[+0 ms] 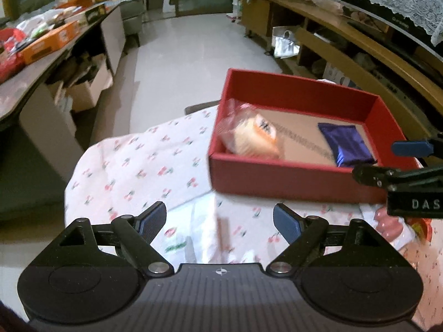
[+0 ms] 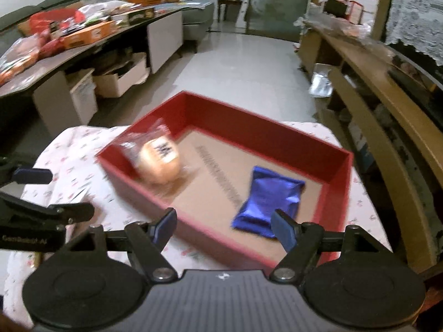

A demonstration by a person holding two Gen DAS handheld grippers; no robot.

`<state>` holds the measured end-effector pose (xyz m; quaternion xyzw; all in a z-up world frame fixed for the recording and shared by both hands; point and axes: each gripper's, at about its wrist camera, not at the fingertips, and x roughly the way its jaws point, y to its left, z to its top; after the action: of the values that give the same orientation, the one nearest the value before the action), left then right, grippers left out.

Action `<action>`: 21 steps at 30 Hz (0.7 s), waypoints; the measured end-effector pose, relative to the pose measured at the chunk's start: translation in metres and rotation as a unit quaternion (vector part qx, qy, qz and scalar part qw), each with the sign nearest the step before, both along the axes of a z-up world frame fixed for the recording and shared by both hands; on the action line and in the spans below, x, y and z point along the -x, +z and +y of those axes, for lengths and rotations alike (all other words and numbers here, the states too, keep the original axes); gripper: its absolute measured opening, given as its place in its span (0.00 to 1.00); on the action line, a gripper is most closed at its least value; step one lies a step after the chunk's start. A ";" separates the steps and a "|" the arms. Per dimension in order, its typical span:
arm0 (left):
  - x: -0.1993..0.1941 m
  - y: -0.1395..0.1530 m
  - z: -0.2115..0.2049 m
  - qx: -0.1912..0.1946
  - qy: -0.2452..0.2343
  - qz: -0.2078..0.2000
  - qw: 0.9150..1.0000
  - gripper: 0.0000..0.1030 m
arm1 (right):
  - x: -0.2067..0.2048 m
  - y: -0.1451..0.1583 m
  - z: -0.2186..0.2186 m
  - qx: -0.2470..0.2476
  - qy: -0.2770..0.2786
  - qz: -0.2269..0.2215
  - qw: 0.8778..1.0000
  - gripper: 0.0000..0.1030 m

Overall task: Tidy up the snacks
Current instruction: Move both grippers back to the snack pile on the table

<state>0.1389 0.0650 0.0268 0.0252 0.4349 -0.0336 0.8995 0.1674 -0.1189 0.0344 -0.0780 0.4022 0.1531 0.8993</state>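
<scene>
My left gripper [image 1: 220,222] stands wide open over the cherry-print tablecloth [image 1: 133,166] and holds nothing. To its right the red box [image 2: 336,191] contains a bun in clear wrap [image 2: 160,163] and a blue packet [image 2: 267,202]. My right gripper [image 2: 224,228] is open and empty at the box's near wall

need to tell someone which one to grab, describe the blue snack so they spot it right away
On the cherry-print tablecloth sits an open red box. The blue snack lies flat inside it: a shiny foil packet, unlike the pale round bun in clear wrap.
</scene>
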 end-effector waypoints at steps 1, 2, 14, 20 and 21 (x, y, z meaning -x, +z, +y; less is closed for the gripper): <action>0.004 0.000 0.005 0.004 0.003 0.003 1.000 0.86 | 0.004 -0.001 0.003 -0.002 0.007 0.003 1.000 0.81; 0.006 -0.001 0.009 0.007 0.005 0.006 1.000 0.87 | 0.008 -0.003 0.008 0.000 0.014 0.005 1.000 0.81; 0.021 -0.020 0.046 0.047 0.046 0.058 0.996 0.87 | 0.028 -0.009 0.036 0.004 0.054 0.018 0.998 0.81; 0.041 -0.026 0.037 0.025 -0.041 0.062 0.997 0.88 | 0.032 -0.010 0.038 0.010 0.067 0.021 0.997 0.81; 0.043 -0.027 0.036 0.015 -0.056 0.061 0.996 0.88 | 0.034 -0.010 0.039 0.010 0.070 0.022 0.997 0.81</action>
<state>0.0957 0.1005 -0.0005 0.0339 0.4862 -0.0918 0.8683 0.1337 -0.0800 0.0240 -0.1117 0.4172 0.2132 0.8764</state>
